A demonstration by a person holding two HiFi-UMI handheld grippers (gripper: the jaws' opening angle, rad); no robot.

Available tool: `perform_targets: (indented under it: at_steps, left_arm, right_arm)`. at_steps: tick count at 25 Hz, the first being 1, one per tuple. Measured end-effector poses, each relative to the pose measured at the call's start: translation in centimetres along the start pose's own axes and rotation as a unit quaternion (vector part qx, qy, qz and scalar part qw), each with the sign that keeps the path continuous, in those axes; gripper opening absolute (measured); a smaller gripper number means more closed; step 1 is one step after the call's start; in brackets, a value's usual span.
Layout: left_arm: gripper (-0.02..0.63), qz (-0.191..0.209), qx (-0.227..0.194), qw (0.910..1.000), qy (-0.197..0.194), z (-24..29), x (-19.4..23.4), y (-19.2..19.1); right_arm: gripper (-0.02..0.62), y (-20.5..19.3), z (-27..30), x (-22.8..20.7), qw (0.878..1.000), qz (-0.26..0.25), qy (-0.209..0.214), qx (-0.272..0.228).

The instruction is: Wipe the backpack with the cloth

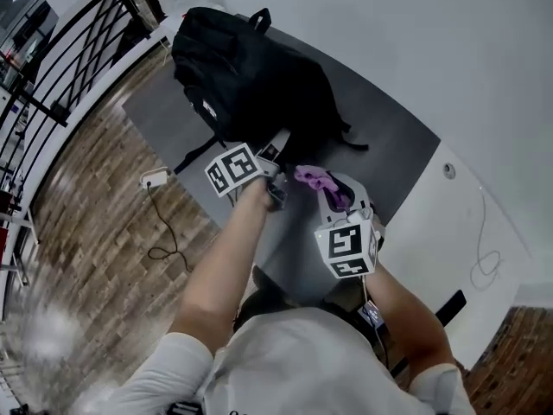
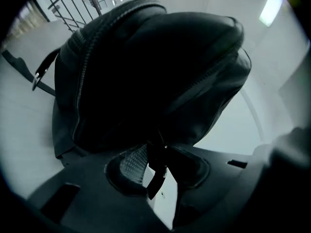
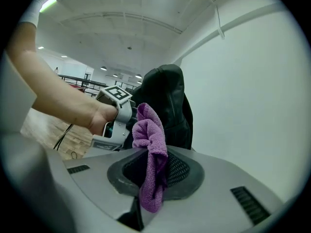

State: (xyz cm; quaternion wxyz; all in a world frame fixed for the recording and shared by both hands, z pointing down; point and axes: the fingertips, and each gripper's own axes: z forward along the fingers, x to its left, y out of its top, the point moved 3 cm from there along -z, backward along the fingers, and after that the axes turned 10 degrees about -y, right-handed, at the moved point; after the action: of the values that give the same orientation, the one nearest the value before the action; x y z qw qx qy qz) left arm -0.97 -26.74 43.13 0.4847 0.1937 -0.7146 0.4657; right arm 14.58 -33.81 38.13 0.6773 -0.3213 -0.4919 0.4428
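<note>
While the black backpack [image 1: 251, 76] hogs the far left end of the grey table [image 1: 393, 141], its bottom end points at the near edge. The left claw [image 1: 275, 193] sits right there, jaws a bit apart, with a thin backpack strap [image 2: 156, 171] hanging between them, not visibly pinched. Just right of it, the right claw [image 1: 330, 194] is clamped on the purple cloth [image 1: 311, 178], short of the bag. Further right it's open tabletop out to the right edge.
</note>
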Motion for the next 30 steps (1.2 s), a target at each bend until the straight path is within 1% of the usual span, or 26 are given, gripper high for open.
perform_targets:
  at_steps: [5, 8, 11, 14, 17, 18, 20, 22, 25, 28, 29, 30]
  left_arm:
    - [0.095, 0.033, -0.004, 0.9992, 0.022, -1.2, -1.0, -0.3]
    - [0.087, 0.053, 0.014, 0.9983, 0.022, -1.1, -1.7, -0.4]
    - [0.087, 0.062, 0.033, 0.9975, 0.009, -1.2, -1.9, -0.5]
    - [0.087, 0.063, 0.043, 0.9971, 0.004, -1.1, -2.1, -0.7]
    - [0.087, 0.057, 0.046, 0.9973, 0.003, -1.3, -1.9, -0.8]
    - [0.087, 0.055, 0.047, 0.9973, 0.002, -1.3, -1.8, -0.8]
    - [0.087, 0.053, 0.053, 0.9972, -0.001, -1.3, -1.8, -0.9]
    - [0.089, 0.057, 0.059, 0.9967, -0.004, -1.1, -1.9, -0.9]
    - [0.099, 0.074, 0.066, 0.9951, -0.003, -1.0, -1.9, -0.8]
    - [0.128, 0.112, 0.091, 0.9895, 0.011, -1.3, -1.8, -0.9]
    - [0.157, 0.132, 0.106, 0.9855, 0.016, -1.7, -2.0, -1.1]
    - [0.166, 0.156, 0.121, 0.9801, 0.021, -2.2, -2.2, -1.4]
  right_arm:
    - [0.055, 3.0, 1.0, -1.8, 0.999, 0.016, 0.003, -0.043]
    - [0.055, 6.2, 1.7, -1.4, 0.997, 0.009, 0.011, -0.074]
    - [0.055, 9.5, 2.9, 0.7, 0.994, -0.030, 0.024, -0.100]
    - [0.056, 11.3, 4.7, 2.3, 0.991, -0.080, 0.035, -0.097]
    - [0.057, 11.5, 6.9, 3.1, 0.987, -0.132, 0.018, -0.087]
    - [0.056, 11.5, 7.4, 3.0, 0.986, -0.140, 0.009, -0.086]
    - [0.055, 11.6, 7.8, 2.2, 0.988, -0.131, -0.011, -0.084]
    - [0.056, 11.6, 7.5, 0.9, 0.991, -0.105, -0.028, -0.080]
    - [0.055, 11.3, 7.2, -0.6, 0.993, -0.077, -0.046, -0.075]
    - [0.056, 10.8, 7.0, -1.8, 0.994, -0.063, -0.058, -0.069]
    - [0.055, 10.6, 6.9, -2.0, 0.994, -0.060, -0.063, -0.067]
    - [0.055, 10.4, 6.7, -2.3, 0.994, -0.055, -0.068, -0.065]
